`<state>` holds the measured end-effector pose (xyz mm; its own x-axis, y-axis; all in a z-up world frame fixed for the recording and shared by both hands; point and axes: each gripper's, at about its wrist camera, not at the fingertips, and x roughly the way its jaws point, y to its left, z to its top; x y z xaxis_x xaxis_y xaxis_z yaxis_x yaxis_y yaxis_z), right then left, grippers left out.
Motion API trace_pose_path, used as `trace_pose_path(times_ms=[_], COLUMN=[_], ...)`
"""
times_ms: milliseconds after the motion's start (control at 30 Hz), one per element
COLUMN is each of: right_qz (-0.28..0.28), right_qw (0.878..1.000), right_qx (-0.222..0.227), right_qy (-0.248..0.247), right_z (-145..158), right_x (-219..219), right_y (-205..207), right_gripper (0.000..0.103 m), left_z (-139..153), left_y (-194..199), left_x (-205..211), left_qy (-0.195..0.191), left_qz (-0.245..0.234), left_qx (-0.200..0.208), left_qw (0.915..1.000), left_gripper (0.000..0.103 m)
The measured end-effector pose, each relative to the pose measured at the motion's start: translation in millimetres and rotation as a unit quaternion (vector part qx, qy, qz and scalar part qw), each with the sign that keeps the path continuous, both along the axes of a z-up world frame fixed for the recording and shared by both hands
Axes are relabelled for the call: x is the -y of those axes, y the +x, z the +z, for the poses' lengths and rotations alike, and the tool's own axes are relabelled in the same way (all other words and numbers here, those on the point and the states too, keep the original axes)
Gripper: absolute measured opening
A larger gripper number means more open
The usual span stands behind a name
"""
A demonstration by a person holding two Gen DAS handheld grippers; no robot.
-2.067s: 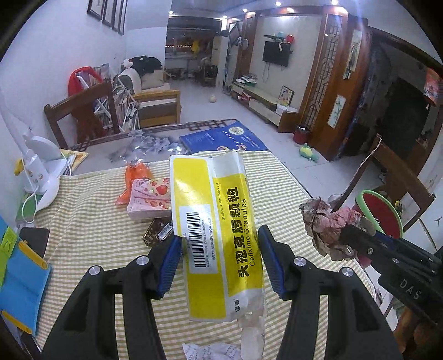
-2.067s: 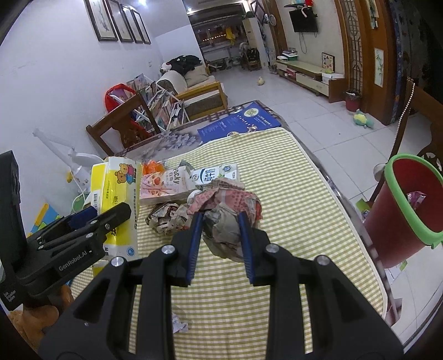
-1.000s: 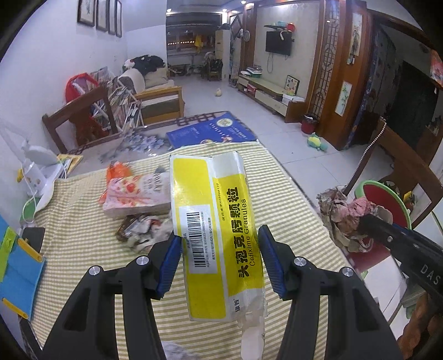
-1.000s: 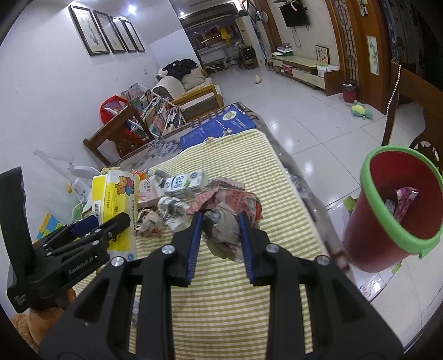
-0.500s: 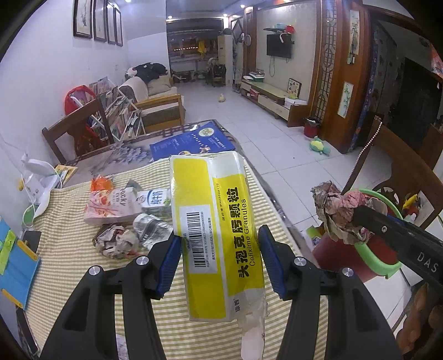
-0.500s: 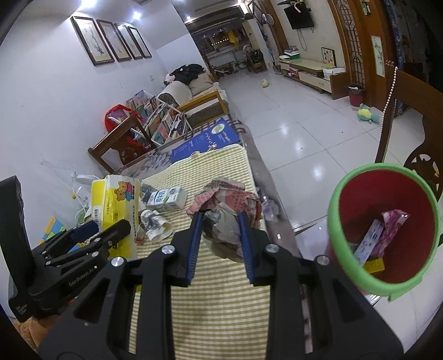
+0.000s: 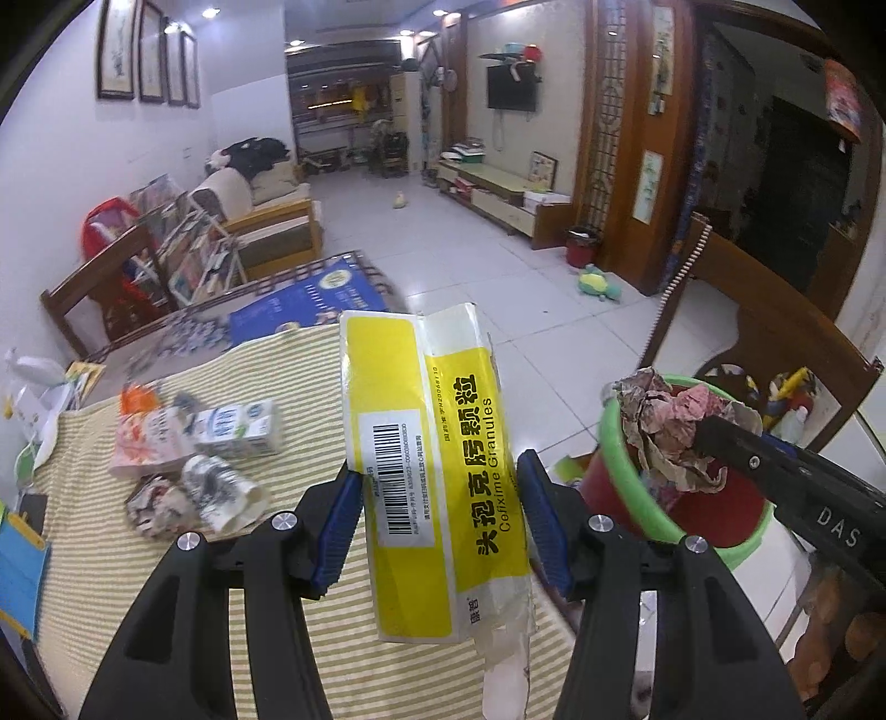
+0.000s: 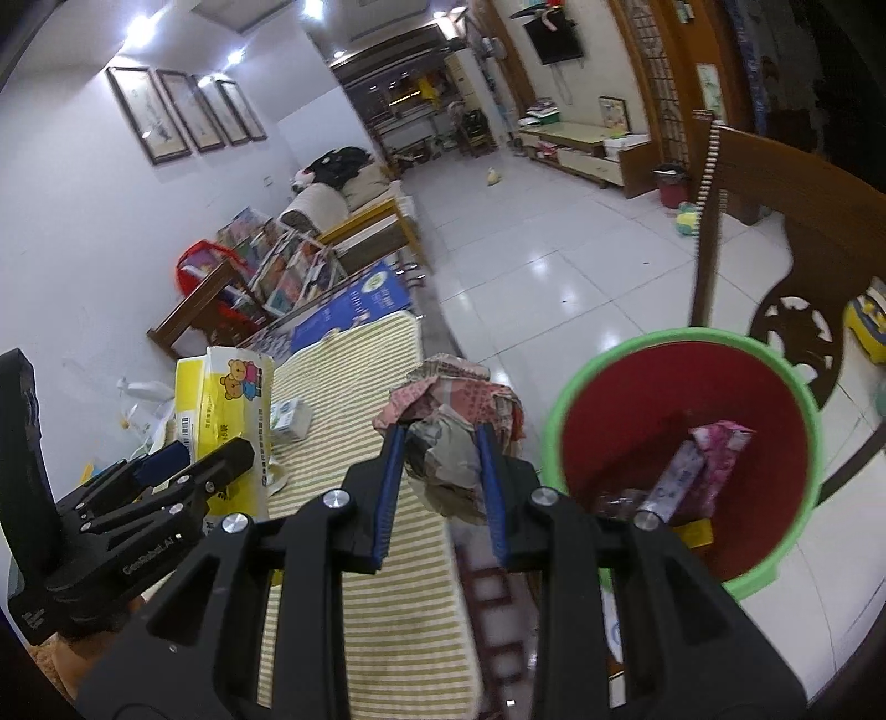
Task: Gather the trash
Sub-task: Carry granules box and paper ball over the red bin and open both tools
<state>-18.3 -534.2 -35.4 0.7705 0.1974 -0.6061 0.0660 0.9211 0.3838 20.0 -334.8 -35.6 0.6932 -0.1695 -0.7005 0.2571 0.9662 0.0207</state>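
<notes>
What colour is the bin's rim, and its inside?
The bin has a bright green rim and a red inside; the right wrist view shows it best.

Ahead of me a white wall [image 7: 72, 166] carries a row of framed pictures [image 8: 188, 113], lit by small ceiling spotlights [image 8: 310, 8]. The floor [image 7: 498, 266] is glossy pale tile that mirrors the lamps. A cushioned wooden sofa [image 7: 266, 221] stands against that wall beside a rack of books [image 8: 293, 271]. Across the room a dark television [image 7: 512, 88] hangs above a low cabinet [image 7: 498, 199], flanked by carved wood panelling [image 7: 609, 138]. A dark wooden chair [image 8: 786, 221] stands close on my right, and the tabletop [image 7: 94, 443] wears a yellow checked cloth.
</notes>
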Motion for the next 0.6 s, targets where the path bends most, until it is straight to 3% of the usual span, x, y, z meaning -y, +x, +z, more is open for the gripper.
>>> trace_pose_path(times_ms=[600], right_qz=[-0.128], right_qw=[0.991], right_qx=[-0.031], right_qy=[-0.022], right_z=[-14.9], right_x=[127.6], right_y=[-28.1], right_gripper=[0.027], left_z=[-12.5], left_y=[10.4], left_x=[115.1], left_qy=[-0.016], left_qz=[-0.125], left_qx=[-0.026], left_qw=[0.9917], left_gripper=[0.054])
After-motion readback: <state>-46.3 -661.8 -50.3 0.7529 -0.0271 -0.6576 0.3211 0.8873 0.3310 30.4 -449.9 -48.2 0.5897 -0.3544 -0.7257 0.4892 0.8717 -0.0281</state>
